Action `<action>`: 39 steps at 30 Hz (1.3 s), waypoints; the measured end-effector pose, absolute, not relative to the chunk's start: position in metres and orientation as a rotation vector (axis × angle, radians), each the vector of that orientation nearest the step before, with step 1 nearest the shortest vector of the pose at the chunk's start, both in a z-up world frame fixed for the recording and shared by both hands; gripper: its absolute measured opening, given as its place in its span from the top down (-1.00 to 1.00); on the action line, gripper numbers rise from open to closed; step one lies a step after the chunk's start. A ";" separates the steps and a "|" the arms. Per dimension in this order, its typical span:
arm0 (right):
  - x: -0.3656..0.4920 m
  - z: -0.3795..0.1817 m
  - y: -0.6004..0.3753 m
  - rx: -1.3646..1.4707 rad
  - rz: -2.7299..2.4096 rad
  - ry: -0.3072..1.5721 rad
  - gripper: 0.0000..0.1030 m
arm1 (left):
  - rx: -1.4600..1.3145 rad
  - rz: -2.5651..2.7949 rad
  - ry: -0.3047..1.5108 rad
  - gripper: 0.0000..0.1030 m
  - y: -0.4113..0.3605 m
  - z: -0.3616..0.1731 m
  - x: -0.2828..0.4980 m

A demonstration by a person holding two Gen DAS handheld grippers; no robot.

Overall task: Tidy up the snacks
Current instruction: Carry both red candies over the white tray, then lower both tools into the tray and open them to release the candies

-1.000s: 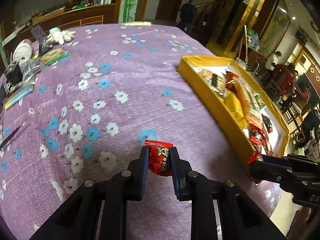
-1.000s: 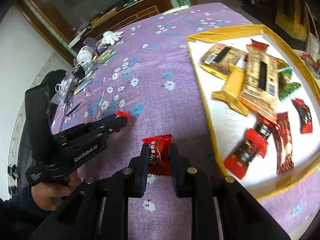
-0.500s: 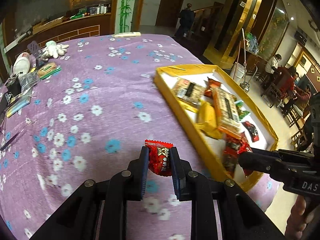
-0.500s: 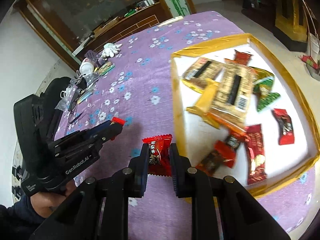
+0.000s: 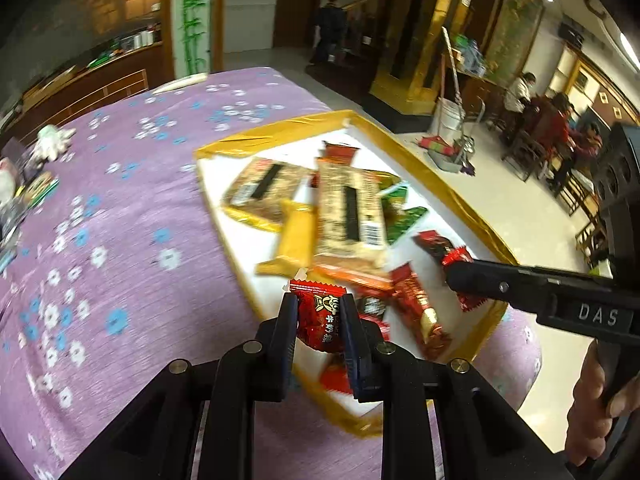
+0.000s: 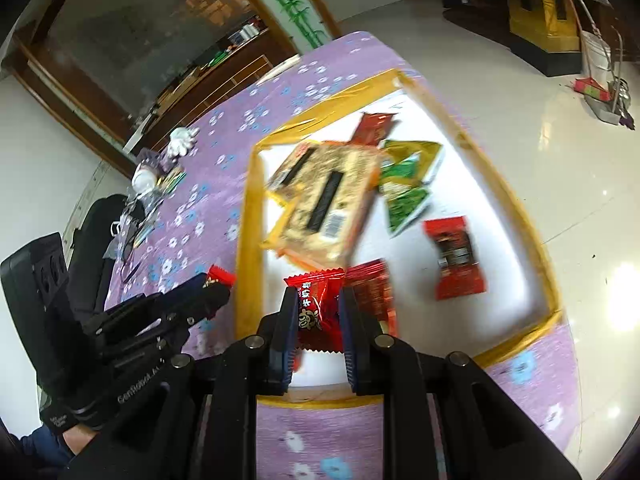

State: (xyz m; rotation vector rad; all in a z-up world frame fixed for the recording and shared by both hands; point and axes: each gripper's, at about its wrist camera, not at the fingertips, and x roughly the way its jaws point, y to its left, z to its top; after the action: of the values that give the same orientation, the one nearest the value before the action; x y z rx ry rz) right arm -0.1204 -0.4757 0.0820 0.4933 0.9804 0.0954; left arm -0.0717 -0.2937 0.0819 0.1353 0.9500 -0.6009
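Carry step: left tongs (image 5: pixel 318 320) and right tongs (image 6: pixel 319 312) each pinch a red candy (image 5: pixel 320 322) (both over the yellow tray (image 5: pixel 452 184)); next, release inside.

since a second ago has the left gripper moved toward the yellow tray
Yes. The left gripper, shut on its red candy, was over the purple cloth left of the yellow tray; now its tips are over the tray's near edge.

Both grippers, left gripper (image 5: pixel 318 322) and right gripper (image 6: pixel 319 312), angle downward, fingers (image 5: pixel 287 320) clamped shut on something.
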 end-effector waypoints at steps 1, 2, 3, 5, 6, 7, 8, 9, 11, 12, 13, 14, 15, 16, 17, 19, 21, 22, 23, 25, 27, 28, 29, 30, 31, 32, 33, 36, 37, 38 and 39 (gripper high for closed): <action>-0.120 0.082 -0.481 0.497 0.091 0.979 0.63 | 0.143 -0.609 0.953 0.59 -0.300 0.080 -0.072; -0.120 0.082 -0.485 0.497 0.086 0.976 0.63 | 0.149 -0.619 0.959 0.59 -0.307 0.078 -0.072; -0.120 0.082 -0.490 0.494 0.081 0.974 0.63 | 0.159 -0.626 0.962 0.59 -0.313 0.076 -0.073; -0.118 0.081 -0.496 0.495 0.079 0.974 0.63 | 0.180 -0.633 0.961 0.59 -0.323 0.073 -0.075; -0.118 0.080 -0.498 0.494 0.080 0.974 0.63 | 0.190 -0.637 0.962 0.59 -0.328 0.072 -0.076; -0.117 0.079 -0.500 0.493 0.081 0.978 0.63 | 0.198 -0.640 0.958 0.59 -0.332 0.071 -0.078; -0.116 0.077 -0.502 0.491 0.082 0.983 0.63 | 0.205 -0.644 0.953 0.59 -0.335 0.070 -0.079; -0.114 0.075 -0.504 0.489 0.082 0.989 0.63 | 0.213 -0.644 0.951 0.59 -0.338 0.069 -0.080; -0.110 0.072 -0.505 0.485 0.083 1.001 0.63 | 0.223 -0.640 0.949 0.59 -0.341 0.066 -0.081; -0.106 0.071 -0.504 0.482 0.086 1.009 0.63 | 0.227 -0.638 0.949 0.59 -0.342 0.065 -0.082; -0.104 0.070 -0.504 0.477 0.087 1.013 0.63 | 0.233 -0.634 0.947 0.59 -0.343 0.064 -0.082; -0.101 0.070 -0.502 0.469 0.088 1.017 0.63 | 0.239 -0.631 0.944 0.59 -0.344 0.063 -0.083; -0.098 0.069 -0.501 0.459 0.091 1.021 0.63 | 0.242 -0.628 0.942 0.59 -0.345 0.062 -0.083; -0.095 0.068 -0.500 0.454 0.096 1.025 0.63 | 0.245 -0.625 0.940 0.59 -0.345 0.061 -0.084; -0.093 0.067 -0.499 0.450 0.098 1.030 0.63 | 0.248 -0.623 0.938 0.59 -0.345 0.060 -0.085; -0.089 0.064 -0.498 0.445 0.102 1.041 0.63 | 0.256 -0.614 0.934 0.59 -0.346 0.058 -0.085; -0.083 0.061 -0.496 0.441 0.109 1.054 0.63 | 0.256 -0.605 0.933 0.59 -0.346 0.057 -0.087; -0.081 0.061 -0.495 0.436 0.114 1.056 0.63 | 0.253 -0.601 0.933 0.59 -0.346 0.056 -0.086; -0.079 0.061 -0.494 0.430 0.118 1.057 0.63 | 0.252 -0.597 0.935 0.59 -0.345 0.055 -0.086; -0.075 0.060 -0.492 0.417 0.130 1.063 0.63 | 0.252 -0.587 0.937 0.59 -0.345 0.053 -0.085; -0.071 0.058 -0.490 0.409 0.140 1.070 0.63 | 0.250 -0.582 0.941 0.59 -0.345 0.052 -0.084; -0.070 0.056 -0.490 0.408 0.142 1.073 0.63 | 0.251 -0.579 0.943 0.59 -0.345 0.051 -0.084; -0.069 0.056 -0.490 0.407 0.143 1.076 0.63 | 0.252 -0.576 0.945 0.59 -0.346 0.050 -0.083; -0.068 0.055 -0.491 0.408 0.143 1.078 0.63 | 0.254 -0.576 0.947 0.59 -0.347 0.050 -0.082; -0.067 0.054 -0.492 0.412 0.142 1.078 0.63 | 0.258 -0.576 0.948 0.59 -0.348 0.050 -0.082; -0.067 0.054 -0.494 0.415 0.142 1.078 0.63 | 0.262 -0.576 0.948 0.59 -0.349 0.049 -0.082; -0.066 0.054 -0.495 0.420 0.141 1.078 0.63 | 0.268 -0.577 0.948 0.59 -0.351 0.050 -0.082; -0.064 0.052 -0.499 0.431 0.138 1.076 0.63 | 0.285 -0.580 0.949 0.59 -0.355 0.049 -0.082; -0.064 0.051 -0.501 0.437 0.136 1.076 0.63 | 0.290 -0.580 0.950 0.59 -0.356 0.049 -0.081; -0.064 0.051 -0.502 0.441 0.133 1.076 0.63 | 0.295 -0.581 0.952 0.59 -0.357 0.049 -0.081; -0.064 0.050 -0.504 0.449 0.131 1.076 0.63 | 0.300 -0.582 0.955 0.59 -0.357 0.049 -0.081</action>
State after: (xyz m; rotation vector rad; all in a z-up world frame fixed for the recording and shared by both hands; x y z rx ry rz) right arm -0.0637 -0.5043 0.0503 0.4493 1.0760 0.1306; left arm -0.0814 -0.3574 0.0487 0.3000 0.9546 -0.5821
